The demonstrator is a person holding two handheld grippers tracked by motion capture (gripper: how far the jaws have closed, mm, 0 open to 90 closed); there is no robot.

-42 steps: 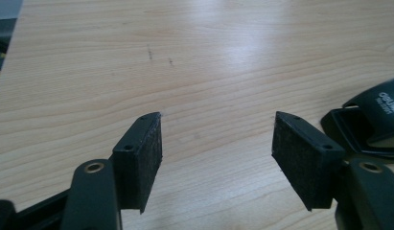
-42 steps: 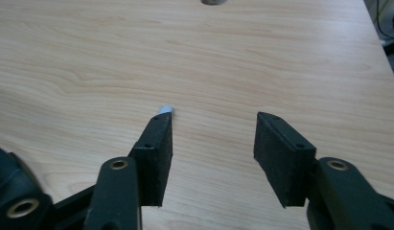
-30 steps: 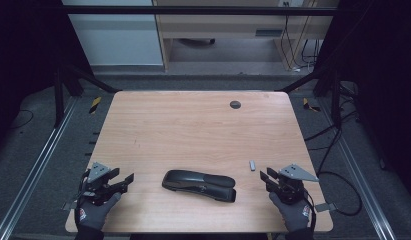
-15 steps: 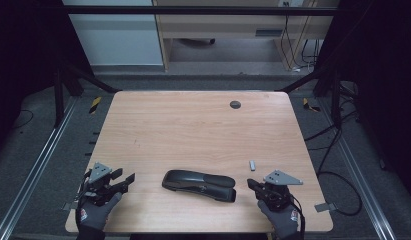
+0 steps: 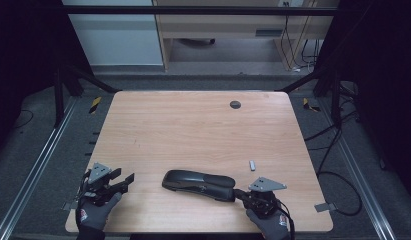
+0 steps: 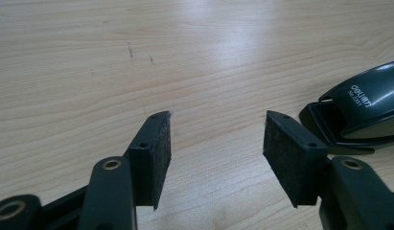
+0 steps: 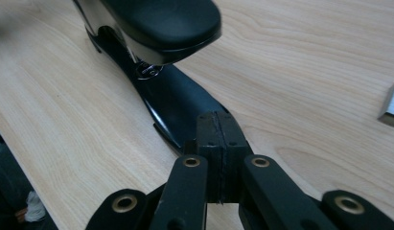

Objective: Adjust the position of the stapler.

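Item: black stapler (image 5: 198,184), lying flat on the wooden table (image 5: 193,130), long axis running left to right, near the table's front edge. All places below are given from the stapler.

Your right gripper (image 5: 239,195): at the stapler's right end, tips against the front of its base. Jaws pressed flat together, pad to pad, nothing between them. In the right gripper view the closed tips (image 7: 217,136) sit on or just at the nose of the stapler's (image 7: 161,52) black base plate, below the raised top arm; whether they press it down you cannot tell.

Your left gripper (image 5: 124,181): to the left of the stapler, near it but apart, over bare wood. Jaws spread, having just been opening a little, nothing between them. In the left gripper view (image 6: 216,153) the stapler's (image 6: 362,105) rear end lies just beyond the right-hand jaw, untouched.

Strip of staples (image 5: 252,165): small, grey, lying just behind the stapler's right end, apart from it

Round dark grommet (image 5: 235,104): well behind the stapler, near the table's far edge
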